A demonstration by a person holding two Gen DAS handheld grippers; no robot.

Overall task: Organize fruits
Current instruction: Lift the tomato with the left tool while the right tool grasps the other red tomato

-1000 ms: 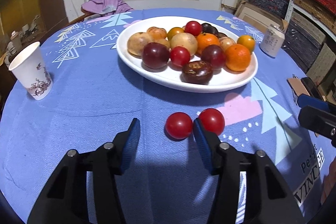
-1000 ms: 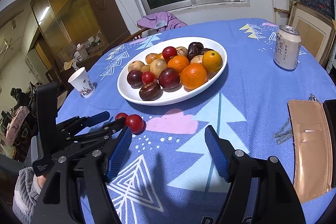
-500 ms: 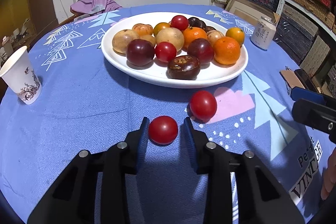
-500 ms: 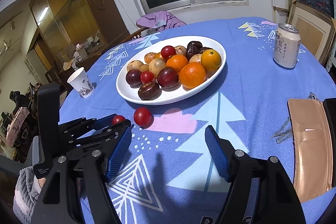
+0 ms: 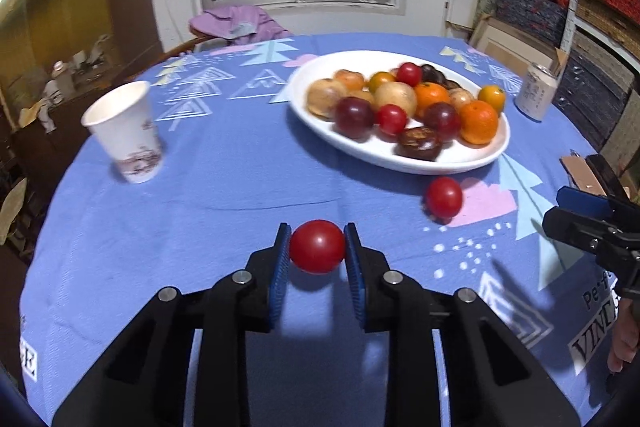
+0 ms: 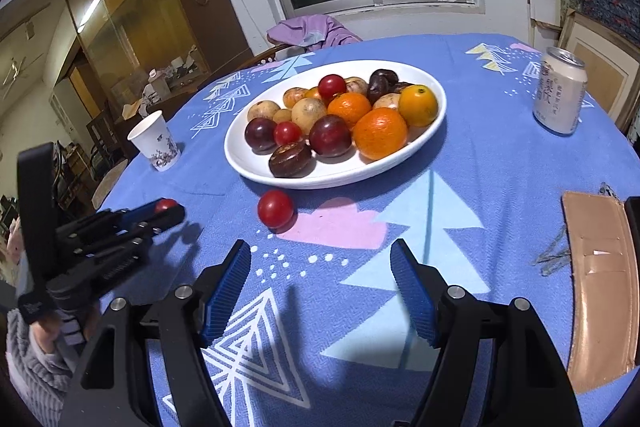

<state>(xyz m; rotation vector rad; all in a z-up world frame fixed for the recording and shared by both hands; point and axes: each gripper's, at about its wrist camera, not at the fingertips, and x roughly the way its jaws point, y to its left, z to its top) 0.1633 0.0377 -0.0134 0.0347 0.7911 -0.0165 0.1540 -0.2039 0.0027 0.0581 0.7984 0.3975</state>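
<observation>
My left gripper [image 5: 317,259] is shut on a red tomato [image 5: 317,246] and holds it above the blue tablecloth; the tomato also shows in the right wrist view [image 6: 166,205] between the left gripper's fingers. A second red tomato [image 5: 443,197] lies on the cloth just in front of the white plate [image 5: 384,157]; it shows in the right wrist view [image 6: 275,209] too. The plate [image 6: 320,179] holds several fruits: oranges, plums, tomatoes, pale round fruits. My right gripper [image 6: 320,287] is open and empty, hovering over the cloth short of the loose tomato.
A paper cup [image 5: 126,131] stands at the left of the table. A drink can [image 6: 560,95] stands at the right. A tan wallet [image 6: 600,283] lies at the right edge. A purple cloth [image 6: 312,31] hangs on a chair beyond the table.
My left gripper closed on the near tomato and lifted it, swinging left. The other tomato rolled a little toward the plate. The right gripper has barely moved.
</observation>
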